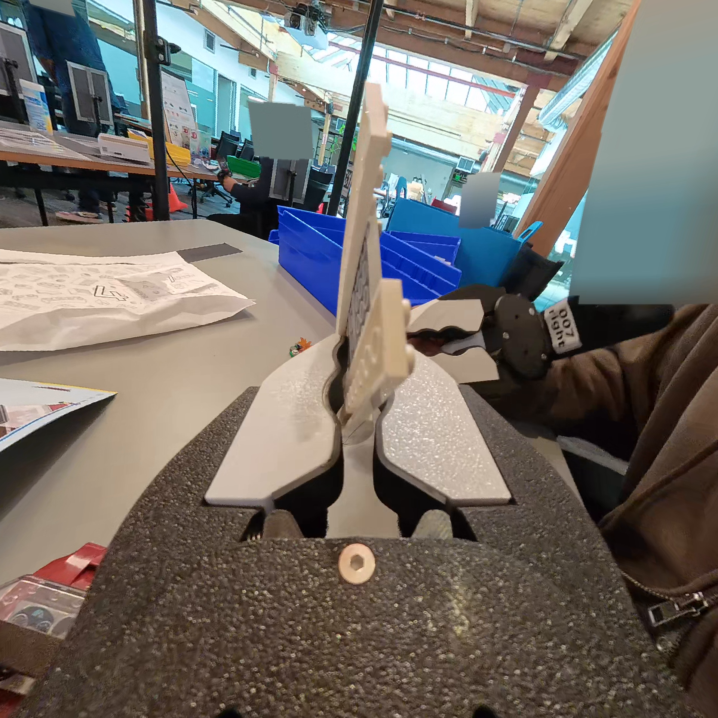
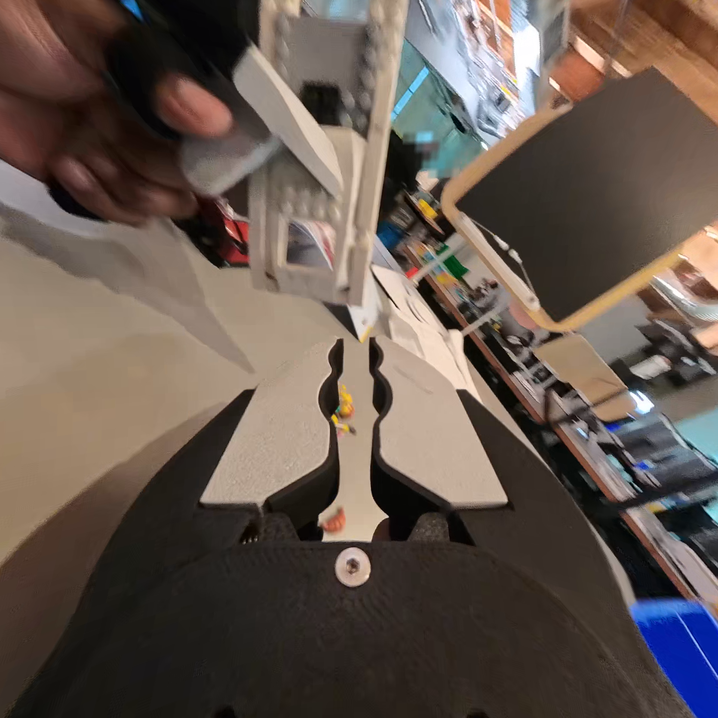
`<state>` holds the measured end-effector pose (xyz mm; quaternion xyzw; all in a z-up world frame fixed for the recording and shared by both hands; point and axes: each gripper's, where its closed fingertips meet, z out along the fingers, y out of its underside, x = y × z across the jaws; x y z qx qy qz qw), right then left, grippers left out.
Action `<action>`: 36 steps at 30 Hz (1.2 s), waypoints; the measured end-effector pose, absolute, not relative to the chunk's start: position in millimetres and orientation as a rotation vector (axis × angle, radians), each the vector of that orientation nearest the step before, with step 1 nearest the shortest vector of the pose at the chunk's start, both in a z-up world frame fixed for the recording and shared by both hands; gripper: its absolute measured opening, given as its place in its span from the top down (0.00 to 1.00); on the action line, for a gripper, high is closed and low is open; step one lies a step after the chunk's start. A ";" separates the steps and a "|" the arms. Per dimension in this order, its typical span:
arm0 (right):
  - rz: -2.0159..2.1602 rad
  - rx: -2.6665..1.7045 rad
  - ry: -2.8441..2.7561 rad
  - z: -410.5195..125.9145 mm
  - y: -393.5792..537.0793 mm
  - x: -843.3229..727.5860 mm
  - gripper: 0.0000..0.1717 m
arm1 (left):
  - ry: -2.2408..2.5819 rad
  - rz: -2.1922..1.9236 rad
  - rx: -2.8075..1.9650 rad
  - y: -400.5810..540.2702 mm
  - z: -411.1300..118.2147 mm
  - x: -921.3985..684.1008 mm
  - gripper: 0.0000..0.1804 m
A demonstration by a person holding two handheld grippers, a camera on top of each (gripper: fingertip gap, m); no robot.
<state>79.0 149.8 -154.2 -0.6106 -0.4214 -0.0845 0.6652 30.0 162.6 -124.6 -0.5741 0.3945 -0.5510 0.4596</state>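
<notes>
Upright, studded tan brick assembly [image 1: 363,248]

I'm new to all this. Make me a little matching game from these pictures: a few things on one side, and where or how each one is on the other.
Things:
1. tan brick assembly
2. right tongs
3. blue bins
4. printed paper bag

States:
A. lying flat on the grey table
B. clamped upright in the left tongs
C. slightly apart, holding nothing
D. standing at the table's far edge

Pairs: 1-B, 2-C, 3-D, 4-A
</notes>
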 end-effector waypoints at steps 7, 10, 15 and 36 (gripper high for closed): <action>-0.099 -1.328 -1.085 -141.4 166.0 56.9 0.89 | 1.028 -1.288 -1.400 160.1 -128.1 32.1 0.94; -0.065 -1.314 -1.114 -139.4 169.3 55.0 0.89 | 1.028 -1.286 -1.406 160.8 -129.7 32.8 0.94; -0.012 -1.322 -1.127 -141.7 172.2 52.8 0.90 | 1.047 -1.262 -1.409 159.6 -133.1 35.1 0.94; -0.134 -1.265 -1.126 -141.0 166.6 49.3 0.95 | 1.035 -1.250 -1.432 154.3 -132.0 37.7 0.94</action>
